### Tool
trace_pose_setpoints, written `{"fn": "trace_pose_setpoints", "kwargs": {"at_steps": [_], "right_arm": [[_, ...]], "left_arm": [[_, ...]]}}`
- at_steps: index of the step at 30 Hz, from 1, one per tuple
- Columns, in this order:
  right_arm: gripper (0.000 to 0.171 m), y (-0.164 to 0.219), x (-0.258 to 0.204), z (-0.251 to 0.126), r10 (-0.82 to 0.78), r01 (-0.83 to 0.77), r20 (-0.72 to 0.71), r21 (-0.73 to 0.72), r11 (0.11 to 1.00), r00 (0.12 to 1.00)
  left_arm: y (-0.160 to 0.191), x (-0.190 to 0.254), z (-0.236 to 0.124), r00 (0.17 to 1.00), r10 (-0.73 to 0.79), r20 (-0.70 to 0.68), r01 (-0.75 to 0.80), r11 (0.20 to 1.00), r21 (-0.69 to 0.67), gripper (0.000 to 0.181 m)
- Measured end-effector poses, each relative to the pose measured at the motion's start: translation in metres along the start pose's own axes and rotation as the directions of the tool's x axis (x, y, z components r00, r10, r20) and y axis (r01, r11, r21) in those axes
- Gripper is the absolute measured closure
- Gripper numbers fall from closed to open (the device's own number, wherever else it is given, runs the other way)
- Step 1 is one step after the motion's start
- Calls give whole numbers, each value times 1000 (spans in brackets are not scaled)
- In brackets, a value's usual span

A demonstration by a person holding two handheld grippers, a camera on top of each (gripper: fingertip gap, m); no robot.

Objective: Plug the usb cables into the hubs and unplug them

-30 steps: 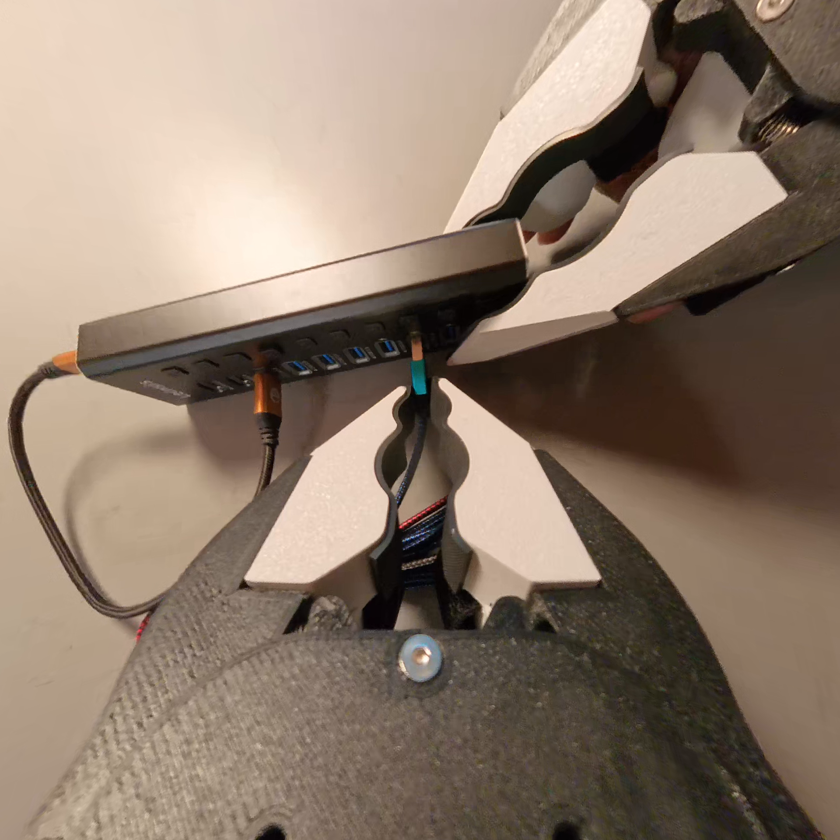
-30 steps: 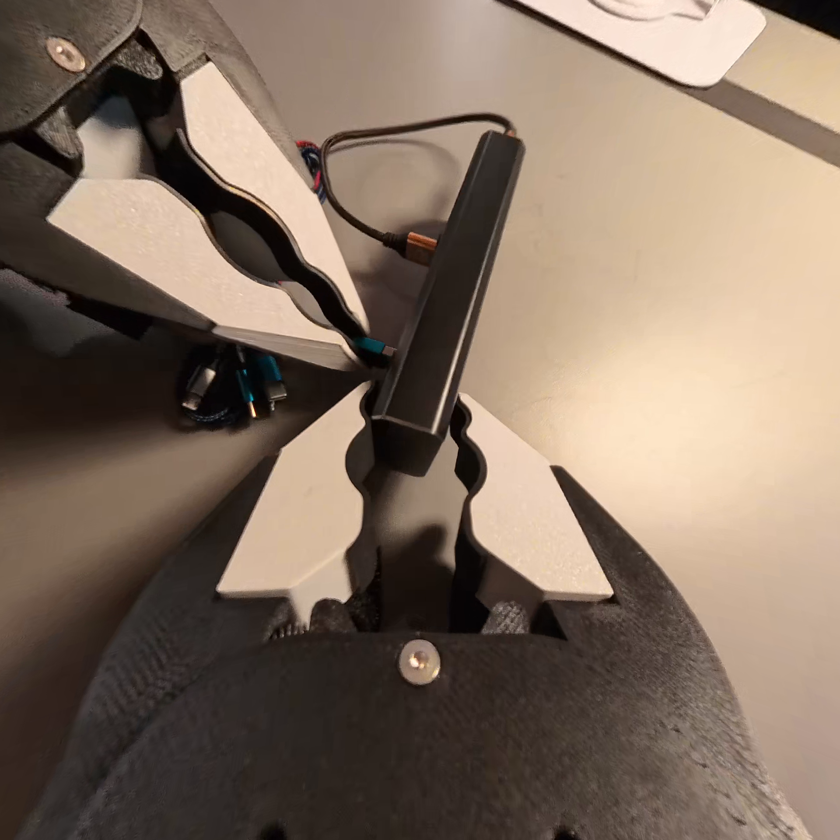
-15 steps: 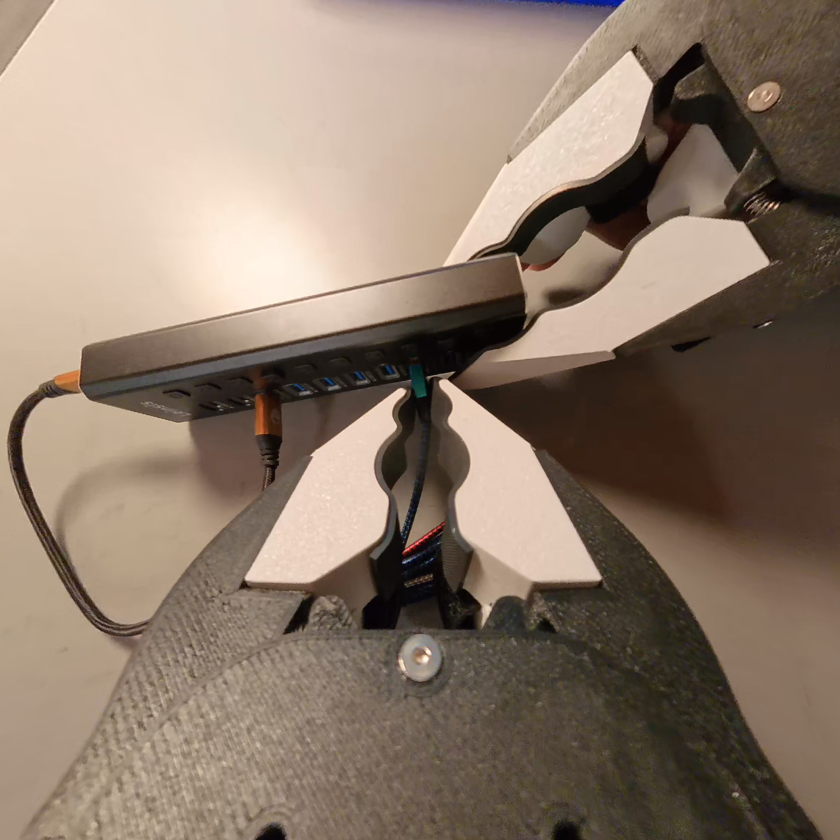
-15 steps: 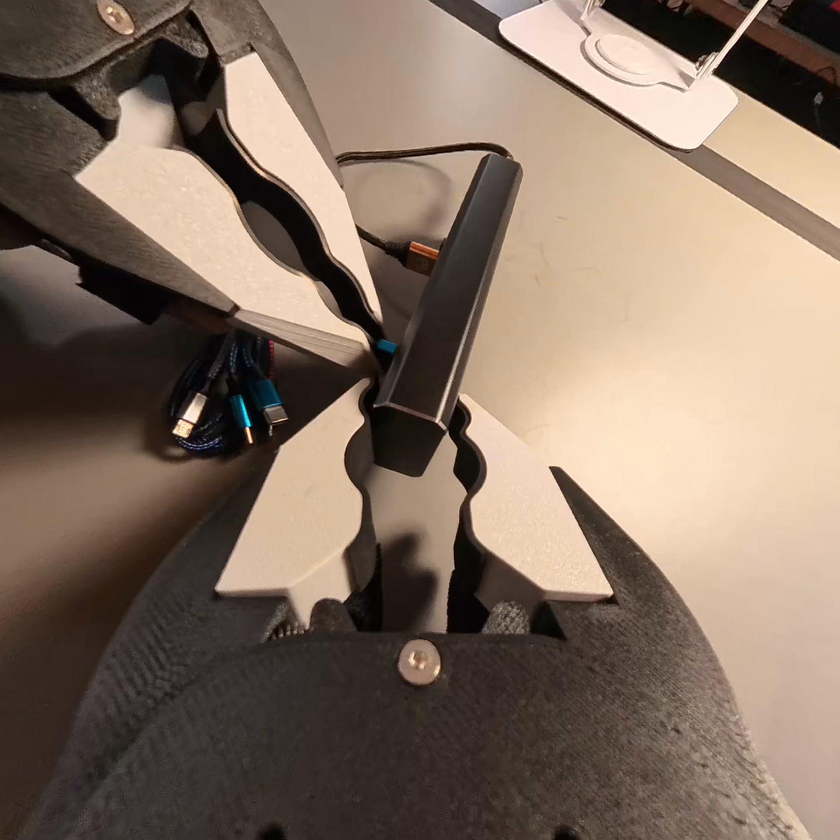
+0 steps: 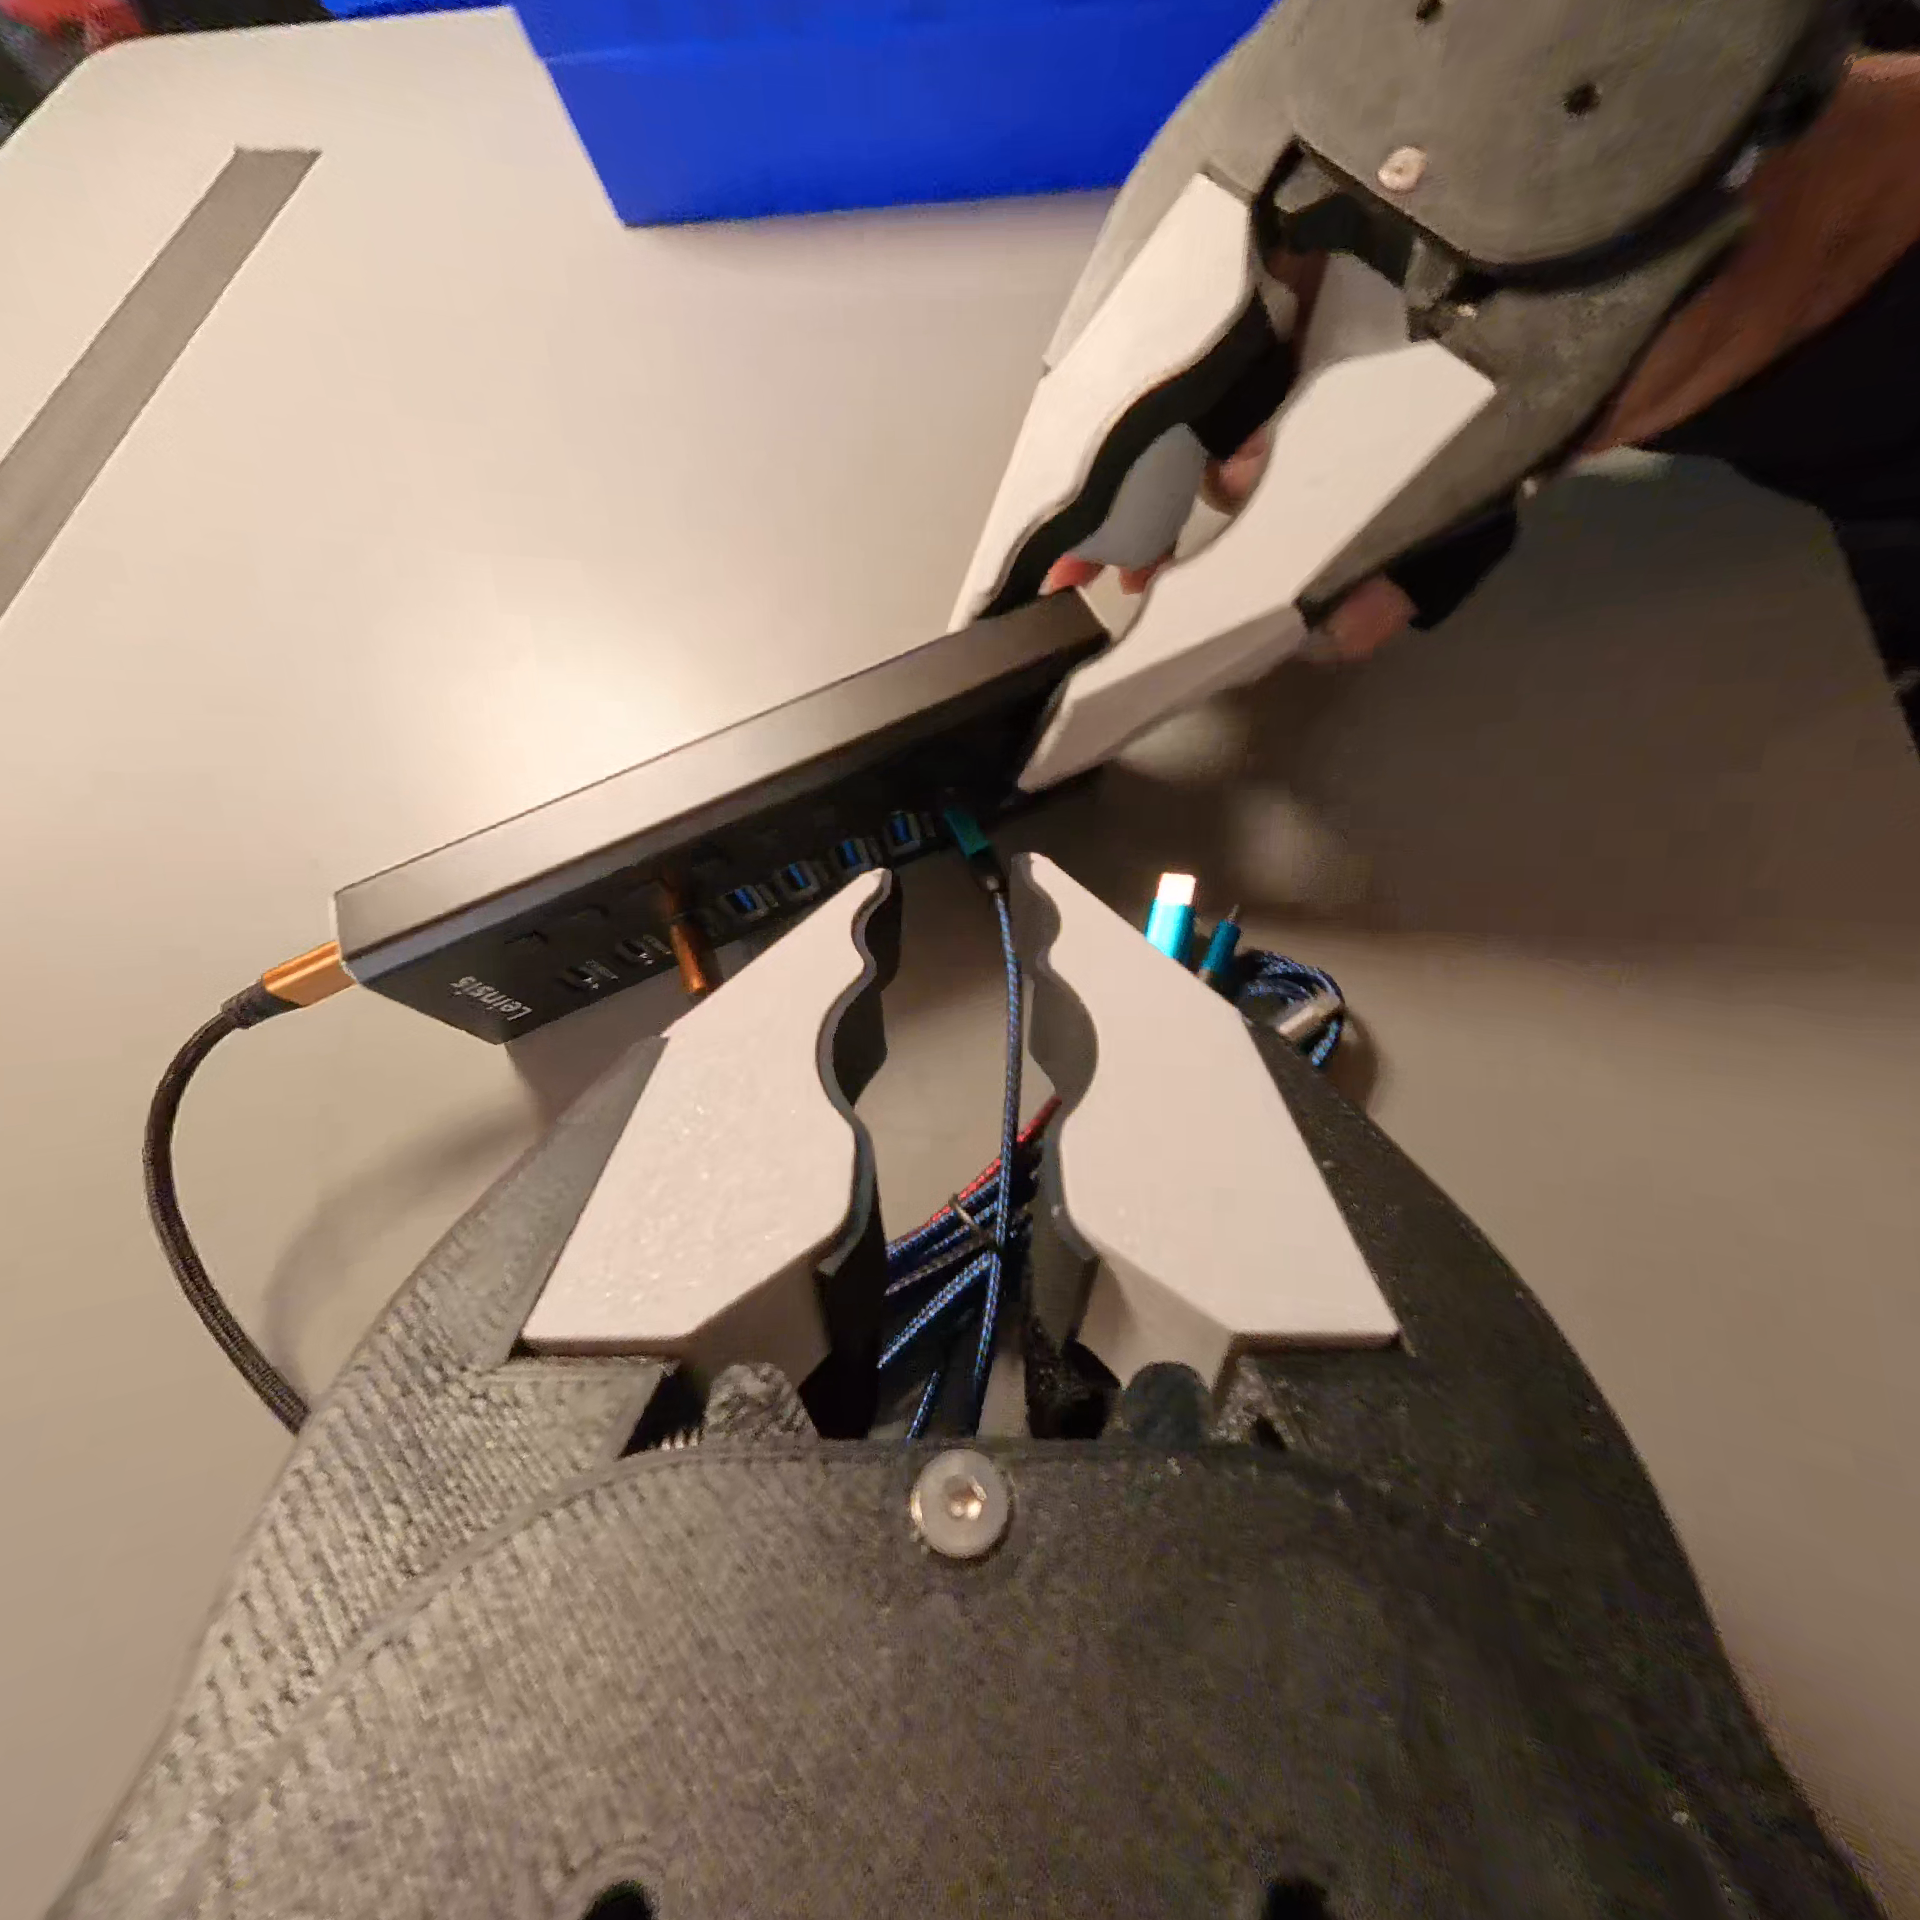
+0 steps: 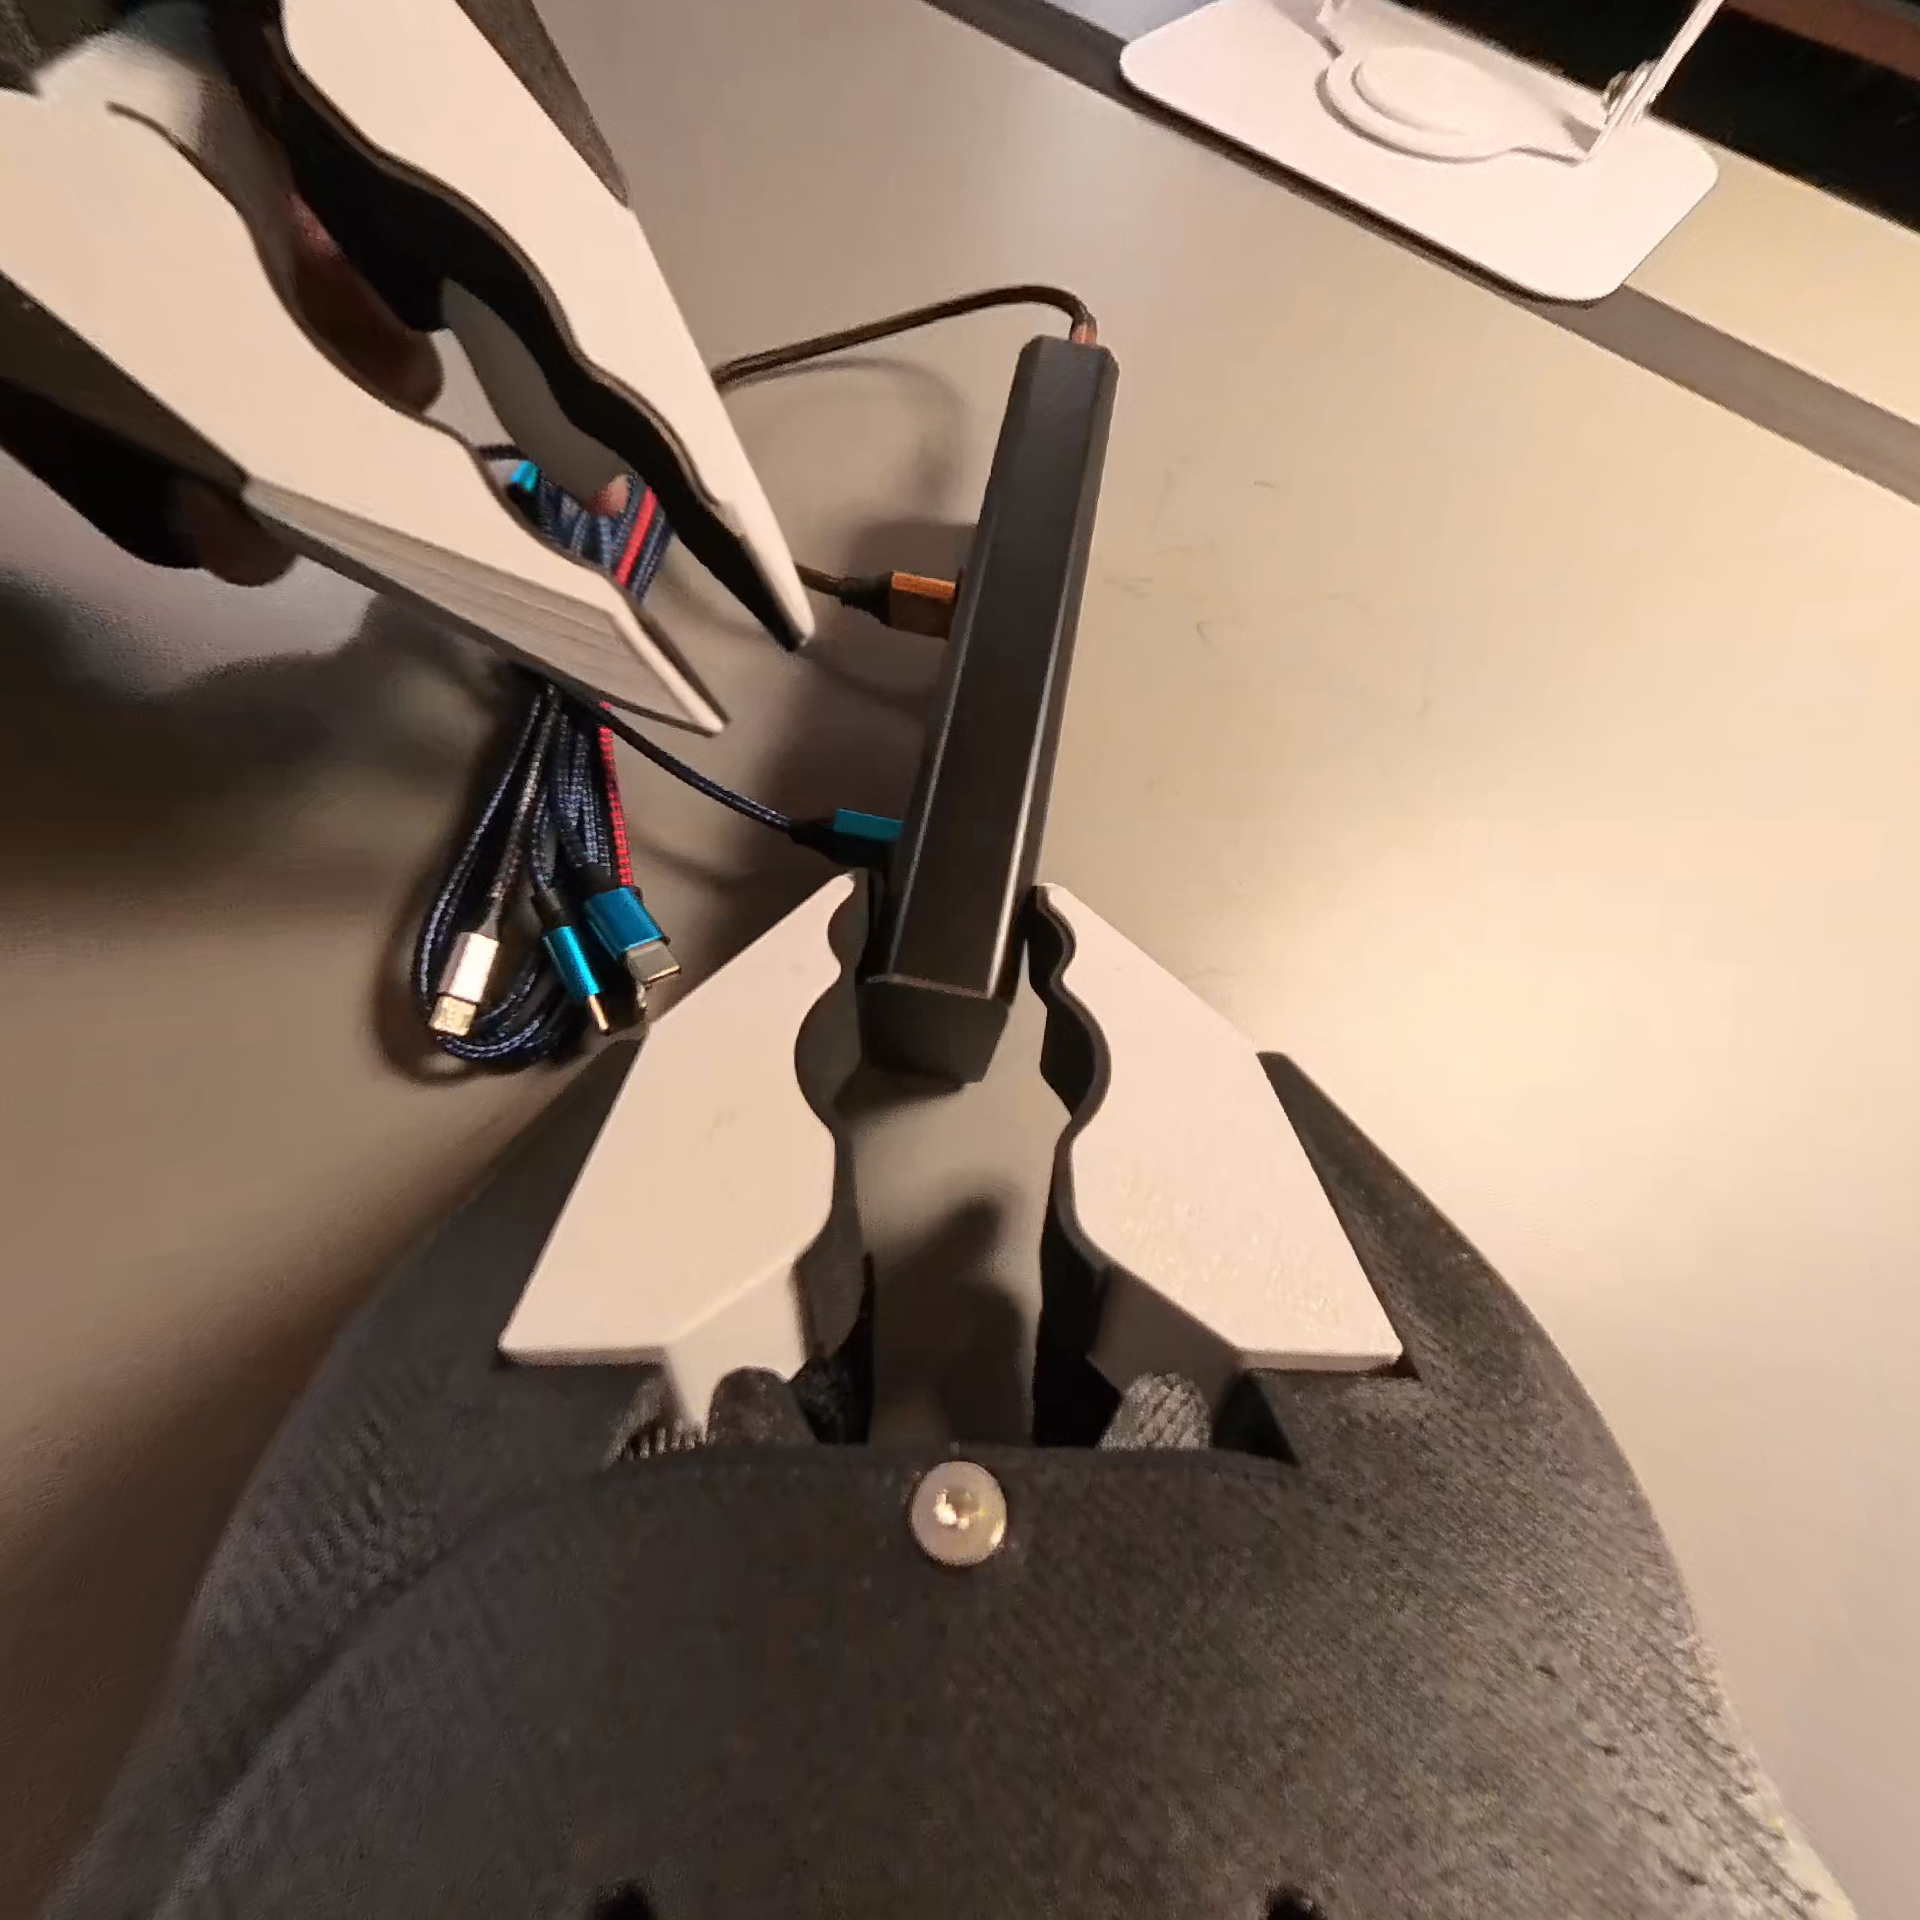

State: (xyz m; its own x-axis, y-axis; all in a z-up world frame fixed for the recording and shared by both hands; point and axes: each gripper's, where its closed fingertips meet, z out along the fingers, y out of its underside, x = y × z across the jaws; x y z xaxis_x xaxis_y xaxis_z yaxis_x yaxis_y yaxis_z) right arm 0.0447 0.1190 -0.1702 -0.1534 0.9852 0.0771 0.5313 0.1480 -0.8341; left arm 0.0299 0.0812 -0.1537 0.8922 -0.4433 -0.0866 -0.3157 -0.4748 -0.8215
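The long black metal USB hub [image 6: 987, 665] is a slim bar with a row of blue ports on one side, and it is lifted at one end above the pale tabletop [image 6: 1455, 779]. The right tongs [image 6: 940, 894] are clamped on its near end. Two plugs sit in it: one teal plug with braided blue cable [image 6: 868, 826] and one copper-coloured plug [image 6: 920, 603]. The left tongs [image 5: 951, 873] stand apart around the blue cable, not touching the plug. Three loose connectors [image 6: 582, 966] lie in one bundle just beside.
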Motion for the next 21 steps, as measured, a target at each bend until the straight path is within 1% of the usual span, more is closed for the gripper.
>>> {"fn": "trace_pose_setpoints", "kwargs": {"at_steps": [3, 6, 8, 11, 13, 15, 19, 21], "right_arm": [[140, -5, 1, -12, -15, 14, 13, 46, 999, 1000], [141, -5, -4, -28, -71, 68, 33, 84, 994, 997], [141, -4, -10, -37, -136, 131, 39, 100, 986, 990], [144, 0, -31, -46, -271, 259, 89, 130, 957, 958], [145, 2, -46, -47, -348, 330, 117, 150, 932, 930], [144, 3, -57, -44, -405, 385, 127, 160, 909, 905], [143, 3, -65, -33, -446, 427, 126, 152, 891, 886], [143, 0, -67, -31, -445, 424, 131, 162, 891, 886]], "left_arm": [[6, 6, -7, 998, 35, -55, -34, 999, 29, 156], [12, 12, -9, 994, 63, -92, -61, 998, 26, 156], [14, 21, -10, 987, 105, -125, -102, 994, 25, 157], [21, 34, -8, 964, 211, -160, -213, 977, 6, 156], [25, 41, -8, 944, 283, -172, -287, 958, -3, 156], [28, 44, -7, 930, 323, -174, -331, 944, -15, 157], [39, 38, -1, 928, 341, -146, -357, 930, -94, 158], [41, 38, 2, 931, 337, -144, -352, 930, -101, 158]]}}
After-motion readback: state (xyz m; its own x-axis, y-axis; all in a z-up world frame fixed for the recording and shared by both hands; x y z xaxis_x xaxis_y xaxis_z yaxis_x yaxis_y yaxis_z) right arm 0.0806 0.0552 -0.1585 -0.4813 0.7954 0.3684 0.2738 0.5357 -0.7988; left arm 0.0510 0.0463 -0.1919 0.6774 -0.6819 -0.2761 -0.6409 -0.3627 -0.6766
